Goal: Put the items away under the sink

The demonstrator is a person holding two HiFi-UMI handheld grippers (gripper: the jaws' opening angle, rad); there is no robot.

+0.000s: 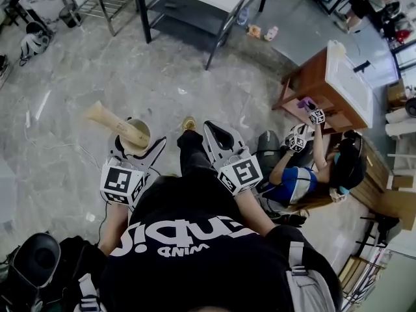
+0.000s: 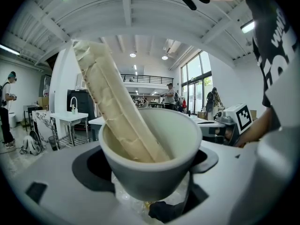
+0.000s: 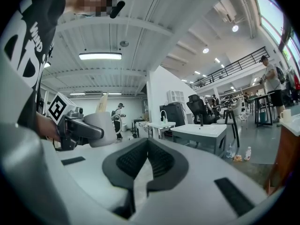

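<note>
White ceramic cup [image 2: 150,158] with beige ribbed stick [image 2: 112,102]: was clamped in left gripper [image 2: 150,193], frame centre. Right gripper [image 3: 146,149]: jaws were pressed together, empty. Head view alone showed grey marbled floor [image 1: 97,77] and, upper right, a wooden cabinet [image 1: 318,83].

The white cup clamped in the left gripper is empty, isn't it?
Not quite: it isn't empty. The white cup clamped in the left gripper has a long cream-coloured roll leaning in it and sticking out well above the rim, as the left gripper view shows.
</note>
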